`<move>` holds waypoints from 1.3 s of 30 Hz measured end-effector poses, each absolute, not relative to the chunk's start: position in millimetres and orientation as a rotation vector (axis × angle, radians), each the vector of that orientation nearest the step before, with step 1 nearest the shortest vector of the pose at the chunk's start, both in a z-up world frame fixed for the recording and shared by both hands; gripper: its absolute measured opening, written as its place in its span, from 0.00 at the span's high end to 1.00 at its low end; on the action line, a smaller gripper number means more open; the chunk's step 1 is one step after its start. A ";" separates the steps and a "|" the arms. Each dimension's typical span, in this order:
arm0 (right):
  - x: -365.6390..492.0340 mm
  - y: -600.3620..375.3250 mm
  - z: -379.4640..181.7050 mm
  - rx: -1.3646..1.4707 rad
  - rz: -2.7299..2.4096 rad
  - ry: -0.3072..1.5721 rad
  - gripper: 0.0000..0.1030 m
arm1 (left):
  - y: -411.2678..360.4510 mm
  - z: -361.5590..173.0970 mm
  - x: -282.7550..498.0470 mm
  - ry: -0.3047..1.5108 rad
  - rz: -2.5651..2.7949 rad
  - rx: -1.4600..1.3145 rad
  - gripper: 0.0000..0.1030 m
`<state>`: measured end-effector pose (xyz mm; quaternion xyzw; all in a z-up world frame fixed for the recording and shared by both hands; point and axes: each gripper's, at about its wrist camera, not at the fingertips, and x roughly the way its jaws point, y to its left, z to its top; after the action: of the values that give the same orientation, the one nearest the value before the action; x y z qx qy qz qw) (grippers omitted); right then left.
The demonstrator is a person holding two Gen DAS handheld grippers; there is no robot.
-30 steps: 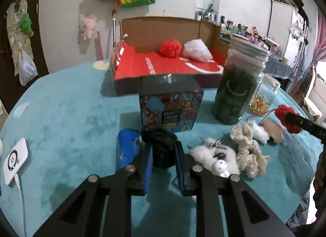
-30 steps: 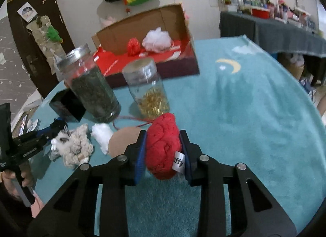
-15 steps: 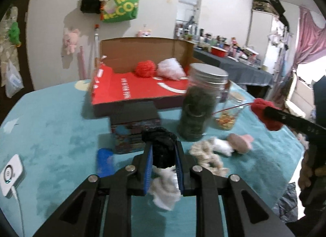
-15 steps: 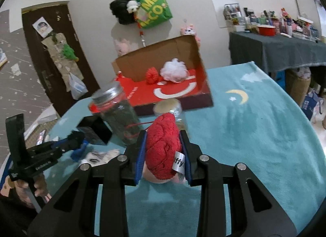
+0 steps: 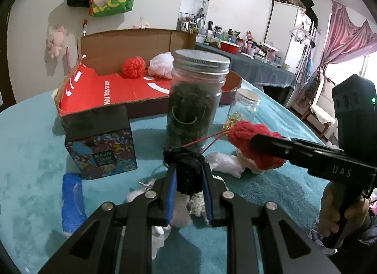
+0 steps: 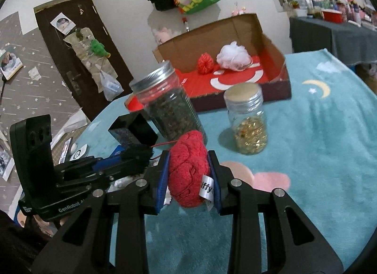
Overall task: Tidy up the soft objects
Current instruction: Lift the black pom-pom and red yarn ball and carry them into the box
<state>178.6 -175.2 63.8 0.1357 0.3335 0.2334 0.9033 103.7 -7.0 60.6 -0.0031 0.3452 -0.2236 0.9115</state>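
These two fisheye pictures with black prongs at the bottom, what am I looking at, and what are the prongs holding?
No robot: a person holds a hand-squeezed clamp in each hand, each with a camera looking along its two fingers. One picture is the left gripper, shut on a black fuzzy toy. The other is the right gripper, shut on a red plush toy. On the teal table cover stand two lidded jars, a patterned box, and a red-lined cardboard box holding a red pompom and a white puff.
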 end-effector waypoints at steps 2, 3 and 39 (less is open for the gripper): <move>179.0 -174.7 61.8 0.282 0.485 0.695 0.71 | -8.0 59.6 104.0 0.716 -0.461 -0.009 0.79; 179.5 -174.5 60.9 0.286 0.487 0.700 0.71 | -8.4 59.2 103.6 0.717 -0.462 -0.009 0.79; 186.4 -249.8 52.1 0.491 0.437 0.751 0.71 | 86.2 67.3 98.5 0.731 -0.301 -0.136 0.79</move>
<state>186.4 -249.8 52.1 0.2355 0.3601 0.2094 0.8781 98.5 86.2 67.3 -0.0664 0.3556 -0.1463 0.9207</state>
